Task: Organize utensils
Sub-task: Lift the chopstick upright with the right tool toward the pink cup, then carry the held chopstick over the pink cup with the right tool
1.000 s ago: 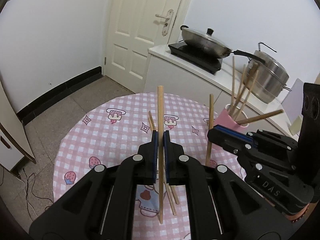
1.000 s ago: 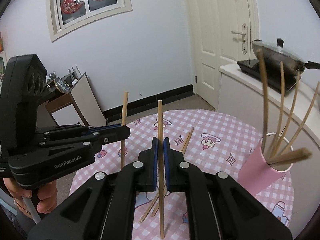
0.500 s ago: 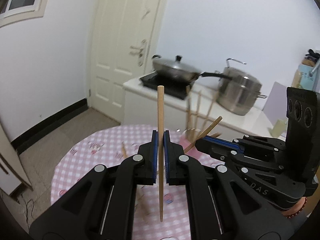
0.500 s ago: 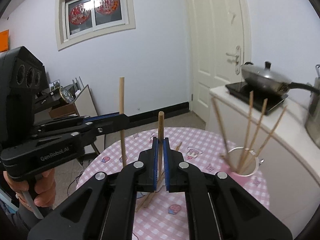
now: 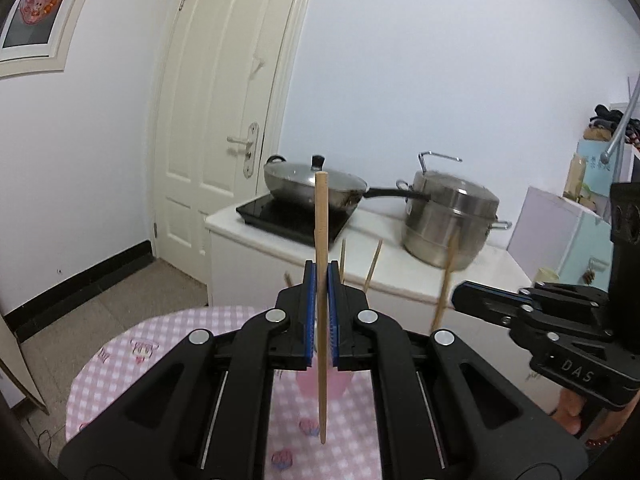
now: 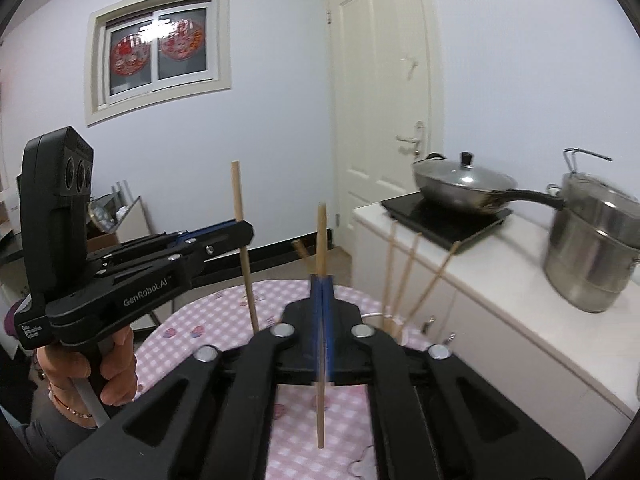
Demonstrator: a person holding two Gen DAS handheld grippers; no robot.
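Observation:
My left gripper (image 5: 321, 276) is shut on a wooden chopstick (image 5: 321, 248) held upright; it also shows in the right wrist view (image 6: 245, 236). My right gripper (image 6: 321, 284) is shut on another upright chopstick (image 6: 321, 240); it also shows in the left wrist view (image 5: 460, 296) with its chopstick (image 5: 445, 284). The pink cup (image 5: 308, 384) stands on the table below and just ahead of the left gripper, mostly hidden by it. Several chopsticks (image 6: 406, 272) lean in the cup, whose rim (image 6: 374, 315) peeks over the right gripper.
A round table with a pink checked cloth (image 5: 160, 344) lies below. A white counter (image 5: 380, 248) behind it carries a hob with a lidded wok (image 5: 308, 184) and a steel pot (image 5: 448, 220). A white door (image 5: 224, 120) is at the back.
Both grippers have risen and tilted up with their chopsticks. The table and cup have dropped low in both views, and the cup now sits close under the grippers.

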